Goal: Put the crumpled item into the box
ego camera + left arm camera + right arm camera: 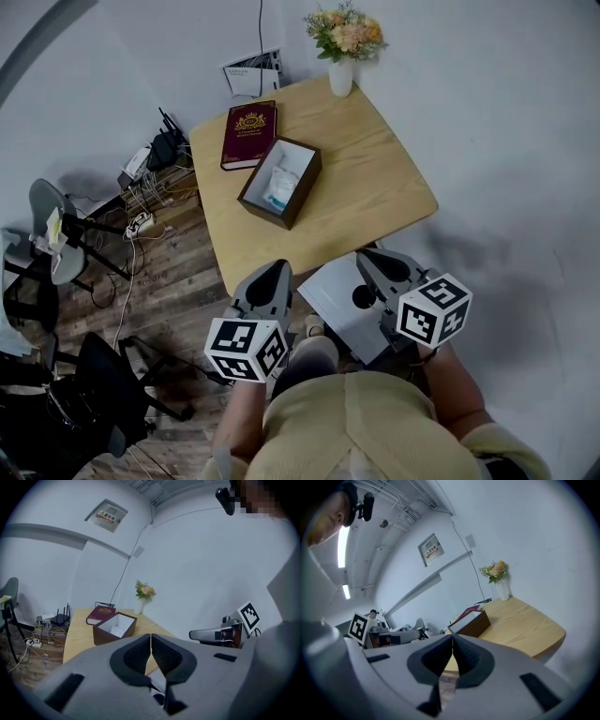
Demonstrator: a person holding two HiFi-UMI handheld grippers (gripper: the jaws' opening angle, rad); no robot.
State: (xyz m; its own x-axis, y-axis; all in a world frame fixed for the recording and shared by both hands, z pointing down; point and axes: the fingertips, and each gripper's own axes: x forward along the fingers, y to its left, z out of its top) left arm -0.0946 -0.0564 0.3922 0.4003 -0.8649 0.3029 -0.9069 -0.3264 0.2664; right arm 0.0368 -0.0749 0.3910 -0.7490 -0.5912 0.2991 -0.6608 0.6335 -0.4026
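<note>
A dark brown open box [302, 184] sits on the wooden table [375, 178], and a white crumpled item [280, 187] lies inside it. Both grippers hang short of the table's near edge, well apart from the box. My left gripper [271, 274] is shut and holds nothing. My right gripper [371, 259] is shut too, also empty. In the left gripper view the jaws [150, 637] meet, with the box [107, 632] and the crumpled item [117, 630] ahead. In the right gripper view the closed jaws [452, 641] point past the box [474, 625].
A maroon book [248, 134] lies beside the box, and a white vase of flowers [342, 58] stands at the table's far corner. A pale flat sheet [339, 302] lies below the grippers. Cables, a router [165, 148] and chairs [56, 234] crowd the floor at left.
</note>
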